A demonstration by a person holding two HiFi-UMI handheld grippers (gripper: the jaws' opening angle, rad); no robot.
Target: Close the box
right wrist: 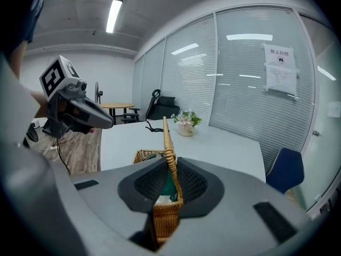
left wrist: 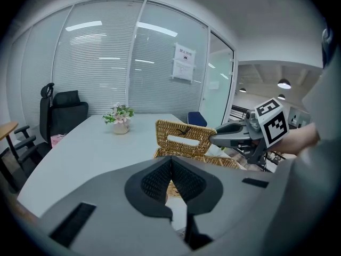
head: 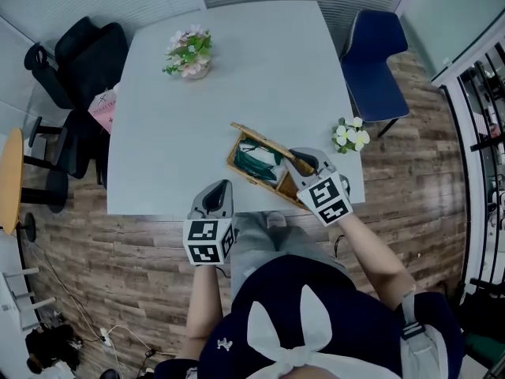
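A: Head view first. The wicker box (head: 272, 186) sits near the front edge of the pale worktop (head: 237, 77), towards the person's right, with its lid (head: 260, 138) standing upright.

B: And the right tool (head: 298, 156) is at the right end of that lid. The left tool (head: 223, 185) hangs over the front edge of the worktop, apart from the box.

A: There's something green (head: 256, 163) inside. A flower pot (head: 189, 54) stands at the far left of the worktop, and a smaller bunch of flowers (head: 349, 135) at the right edge.

B: Over to the left gripper view. The left tool (left wrist: 171, 161) has its jaws together and nothing between them.

A: Beyond it, the lid (left wrist: 184, 137) faces this camera broadside, with the right tool (left wrist: 213, 138) touching its right side.

B: Now the right gripper view. The right tool (right wrist: 171, 167) has its jaws nearly together, pressed on the lid (right wrist: 168, 143), which runs edge-on between the pads.

A: So that's a firm grip on the wicker edge. The box body (right wrist: 144, 156) shows just left of the lid, open.

B: The left tool (right wrist: 104, 122) is off to the left, clear of the box, and the flower pot (right wrist: 186, 124) is further back on the worktop (right wrist: 229, 143).
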